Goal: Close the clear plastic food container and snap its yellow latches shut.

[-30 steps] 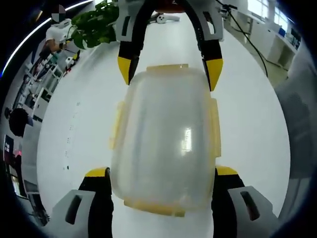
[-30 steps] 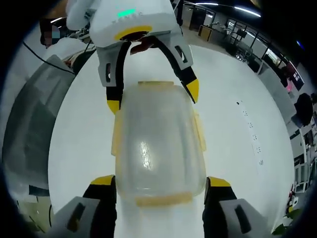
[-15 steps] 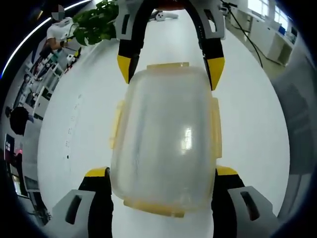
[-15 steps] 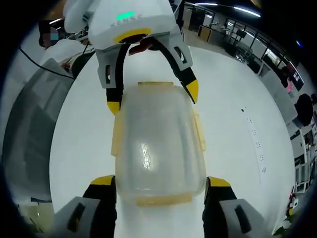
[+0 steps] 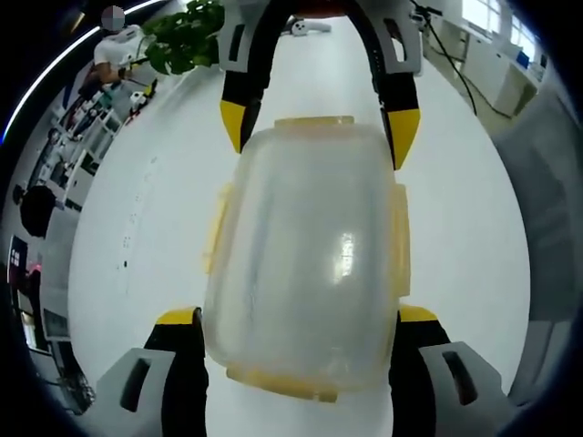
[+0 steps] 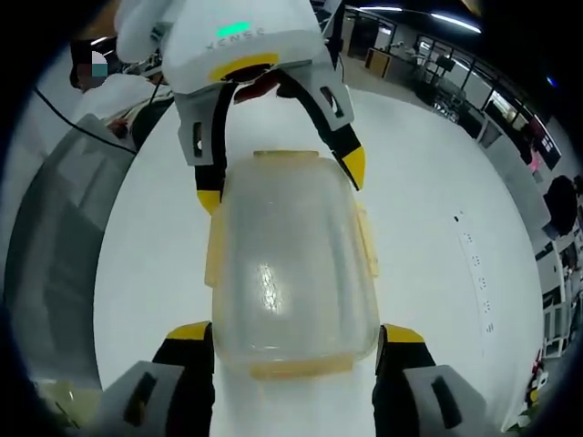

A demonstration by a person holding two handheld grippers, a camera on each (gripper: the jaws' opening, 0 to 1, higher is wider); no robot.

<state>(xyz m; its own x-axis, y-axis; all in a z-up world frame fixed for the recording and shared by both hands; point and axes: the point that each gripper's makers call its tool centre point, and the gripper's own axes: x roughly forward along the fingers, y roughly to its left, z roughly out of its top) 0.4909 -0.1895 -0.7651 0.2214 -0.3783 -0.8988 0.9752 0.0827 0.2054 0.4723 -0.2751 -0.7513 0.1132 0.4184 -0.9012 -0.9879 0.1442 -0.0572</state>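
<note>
The container (image 5: 305, 259) has a cloudy clear lid, so its inside cannot be made out in either view. Whether the lid is fully seated cannot be told. Yellow latches (image 5: 397, 238) show along its long sides and at both ends; whether any is snapped down cannot be told at this size. The near end latch sits low in each view, and the container's base is hidden beneath the lid.

The container lies on the white desk (image 5: 465, 209), lengthwise between the two grippers. In the left gripper view, the left gripper (image 5: 296, 314) has its jaws wide apart, one yellow-tipped jaw on each side of the container's near end, close against its sides. Actual contact cannot be confirmed, and the jaws grip nothing that can be seen. At the far end the right gripper (image 5: 319, 137) comes in from the top, its jaws likewise spread to either side of that end.

In the right gripper view the arrangement mirrors: the right gripper (image 6: 296, 332) straddles the near end with jaws wide apart, and the left gripper (image 6: 281, 182) straddles the far end, its tips just beside the lid's corners.

A plant (image 5: 182, 41) stands at the desk's far edge. Beyond the desk the office background is distorted and indistinct.
</note>
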